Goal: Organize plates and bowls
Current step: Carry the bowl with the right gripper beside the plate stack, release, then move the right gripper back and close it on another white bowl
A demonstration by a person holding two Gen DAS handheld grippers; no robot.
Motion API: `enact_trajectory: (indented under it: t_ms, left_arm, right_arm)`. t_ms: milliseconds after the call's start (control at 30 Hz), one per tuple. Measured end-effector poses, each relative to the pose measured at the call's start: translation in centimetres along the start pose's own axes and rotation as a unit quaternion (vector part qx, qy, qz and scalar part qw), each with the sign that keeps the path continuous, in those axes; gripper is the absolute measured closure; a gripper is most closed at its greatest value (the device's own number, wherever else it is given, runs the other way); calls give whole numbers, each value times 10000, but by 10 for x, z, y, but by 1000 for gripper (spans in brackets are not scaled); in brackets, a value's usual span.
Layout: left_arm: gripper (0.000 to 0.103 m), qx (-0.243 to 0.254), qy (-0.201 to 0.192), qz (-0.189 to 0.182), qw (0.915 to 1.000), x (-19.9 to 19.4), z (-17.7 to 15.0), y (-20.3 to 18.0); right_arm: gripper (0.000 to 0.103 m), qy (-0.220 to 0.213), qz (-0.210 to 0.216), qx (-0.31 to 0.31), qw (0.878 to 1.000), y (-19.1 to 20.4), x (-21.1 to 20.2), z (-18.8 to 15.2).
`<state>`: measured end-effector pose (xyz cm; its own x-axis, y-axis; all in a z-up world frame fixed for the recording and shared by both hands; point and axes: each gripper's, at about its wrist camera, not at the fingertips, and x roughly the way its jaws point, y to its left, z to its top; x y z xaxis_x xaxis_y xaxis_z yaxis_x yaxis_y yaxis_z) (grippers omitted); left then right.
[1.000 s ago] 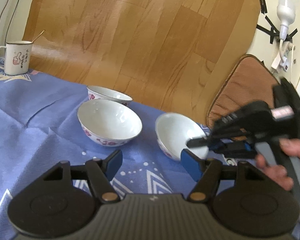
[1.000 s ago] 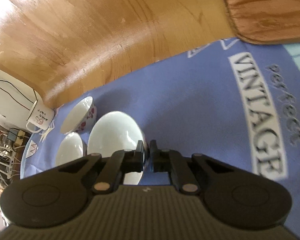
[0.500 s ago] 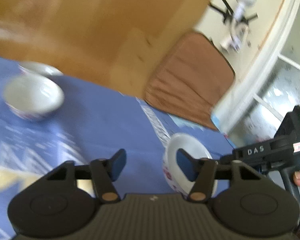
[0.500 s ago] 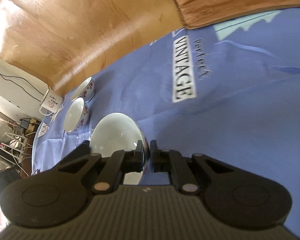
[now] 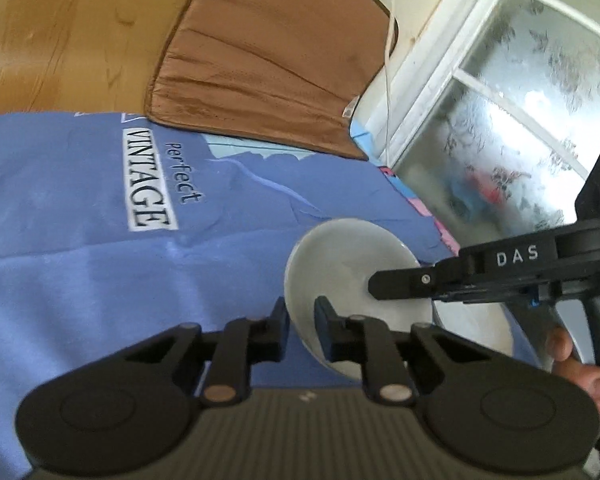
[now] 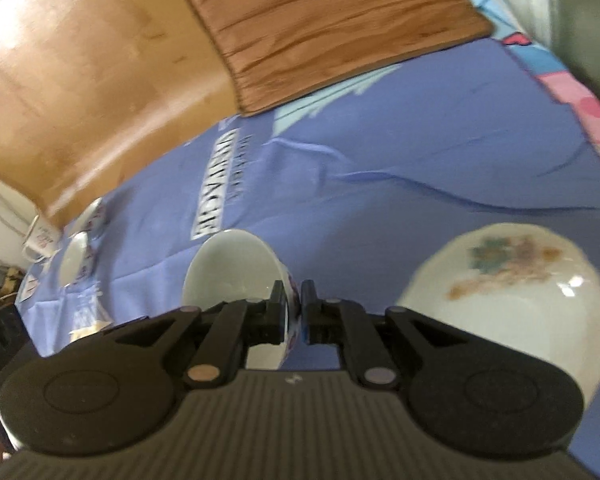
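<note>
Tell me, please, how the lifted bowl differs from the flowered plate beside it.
The bowl is deep and plain white inside; the plate is shallow with a flower print on its face. The bowl is tilted above the blue cloth; the plate lies flat on it. Both are glossy white.

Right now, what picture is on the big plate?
A faded flower bouquet, teal and purple, on the white plate; the right wrist view shows it best.

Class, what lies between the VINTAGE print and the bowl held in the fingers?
Only bare, creased blue cloth lies between the VINTAGE print and the bowl; the left wrist view shows it.
</note>
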<state>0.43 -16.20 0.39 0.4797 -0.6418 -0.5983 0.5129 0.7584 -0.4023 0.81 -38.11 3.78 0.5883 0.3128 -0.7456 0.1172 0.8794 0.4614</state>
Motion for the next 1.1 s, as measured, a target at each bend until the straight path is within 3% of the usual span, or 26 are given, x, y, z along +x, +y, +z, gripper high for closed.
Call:
enact_trajectory:
  t_ms: [67, 133, 267, 367, 533, 633, 767, 867, 967, 1100]
  left_arm:
    - [80, 70, -21, 106, 9999, 4, 1, -5]
    - [76, 55, -134, 145, 9998, -4, 1, -3]
    - [76, 29, -513, 344, 9981, -37, 3, 11]
    - [76, -54, -844, 580, 9947, -67, 2, 32]
    - [75, -334, -1334, 1288, 9821, -118, -15, 85]
    - [75, -700, -1617, 1707, 9694, -147, -26, 123]
    - [75, -1409, -2015, 2181, 9444, -185, -33, 176]
    - [76, -1948, -2285, 2289, 9260, -203, -35, 212]
    - [77, -2374, -2466, 2162, 9144, -209, -44, 235]
    - [77, -2477, -2540, 1980, 9138, -211, -47, 243]
  right_arm:
    - [83, -281, -103, -22, 9996, -3, -2, 0]
    - [73, -581, -252, -164, 9979, -1, -7, 1]
    - [71, -1149, -279, -383, 9922, 11, -20, 3]
    - [71, -1275, -108, -523, 9904, 24, -25, 3]
    - [71, -949, 337, -818, 9915, 60, -8, -3]
    - [71, -571, 601, -1020, 9913, 96, 17, -8]
    - [71, -187, 864, -1250, 9882, 148, 51, -13]
    - [71, -32, 998, -1423, 9848, 190, 74, -20]
    - [71, 116, 1083, -1539, 9821, 227, 98, -22]
    - [71, 213, 1046, -1766, 9785, 269, 129, -21]
